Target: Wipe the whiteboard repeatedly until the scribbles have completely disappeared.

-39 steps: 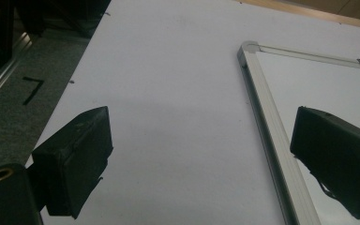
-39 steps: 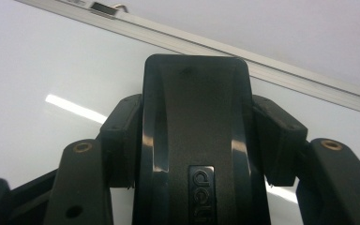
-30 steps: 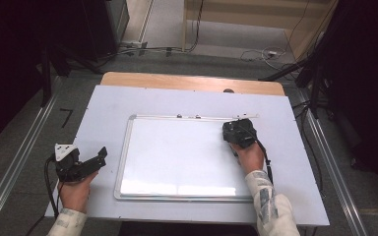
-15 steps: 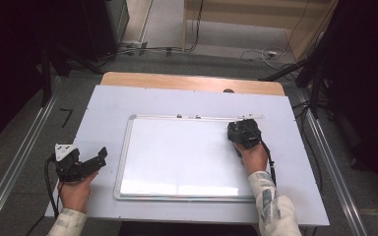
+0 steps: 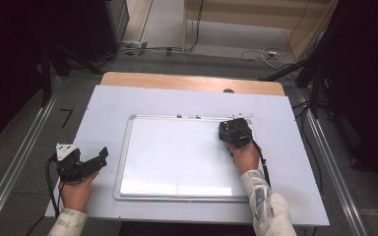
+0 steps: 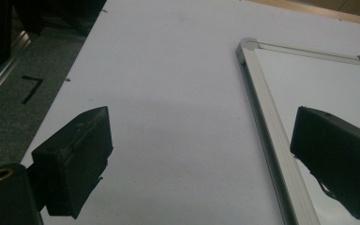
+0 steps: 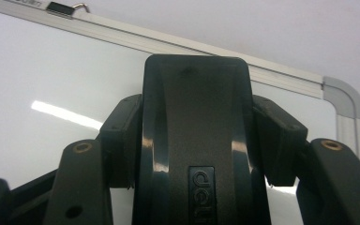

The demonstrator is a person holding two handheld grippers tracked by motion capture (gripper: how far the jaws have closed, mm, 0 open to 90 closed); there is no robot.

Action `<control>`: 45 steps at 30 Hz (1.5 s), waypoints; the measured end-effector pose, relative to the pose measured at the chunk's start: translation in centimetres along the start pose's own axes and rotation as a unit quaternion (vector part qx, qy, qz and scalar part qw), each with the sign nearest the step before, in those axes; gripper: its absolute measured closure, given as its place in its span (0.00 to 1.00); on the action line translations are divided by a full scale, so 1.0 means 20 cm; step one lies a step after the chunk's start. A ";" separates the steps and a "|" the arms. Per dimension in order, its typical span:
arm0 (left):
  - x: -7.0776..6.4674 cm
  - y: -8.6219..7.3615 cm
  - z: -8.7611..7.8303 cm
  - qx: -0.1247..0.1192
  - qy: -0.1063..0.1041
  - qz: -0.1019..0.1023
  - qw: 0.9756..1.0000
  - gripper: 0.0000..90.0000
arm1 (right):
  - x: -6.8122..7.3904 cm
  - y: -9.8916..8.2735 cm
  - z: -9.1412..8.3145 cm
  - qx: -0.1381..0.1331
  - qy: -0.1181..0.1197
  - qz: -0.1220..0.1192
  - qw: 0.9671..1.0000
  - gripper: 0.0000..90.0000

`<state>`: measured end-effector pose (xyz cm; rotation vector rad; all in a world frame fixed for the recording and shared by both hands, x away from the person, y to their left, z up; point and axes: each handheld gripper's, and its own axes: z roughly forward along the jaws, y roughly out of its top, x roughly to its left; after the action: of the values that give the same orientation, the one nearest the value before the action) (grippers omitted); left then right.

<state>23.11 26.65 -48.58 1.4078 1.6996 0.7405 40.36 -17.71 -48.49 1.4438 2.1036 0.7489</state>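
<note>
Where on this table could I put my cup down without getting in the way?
Bare table lies right of the whiteboard, and a strip beyond its far frame. Left is tighter: the left gripper hovers there. The right gripper holds an eraser on the board.

Black whiteboard eraser (image 7: 197,136), "deli" logo on its glossy back, sits flat on the whiteboard (image 5: 177,162) near its top-right corner. Whiteboard is silver-framed, its surface wiped clean, lying flat.

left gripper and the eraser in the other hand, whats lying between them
In the high view, nothing loose: from the left gripper comes bare white table, then the whiteboard's metal frame and blank surface, up to the black eraser clamped in the right gripper.
</note>
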 end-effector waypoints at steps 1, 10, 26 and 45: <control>0.00 0.00 0.00 0.000 0.000 0.000 1.000 0.07 | 0.01 0.00 0.00 0.001 0.002 -0.001 1.000 0.44; 0.00 0.00 0.00 -0.001 0.000 -0.002 1.000 0.07 | 0.11 0.02 0.01 -0.004 0.018 -0.018 1.000 0.44; 0.00 0.00 0.00 -0.002 -0.002 -0.002 1.000 0.07 | 0.23 0.07 -0.13 -0.051 0.037 -0.039 0.997 0.43; 0.01 0.00 0.00 -0.002 0.002 -0.005 1.000 0.07 | 0.19 0.05 -0.22 -0.055 0.051 -0.030 0.997 0.43</control>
<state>23.08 26.80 -48.54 1.3945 1.7061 0.7415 36.93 -14.66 -44.77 1.3033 2.1352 0.9159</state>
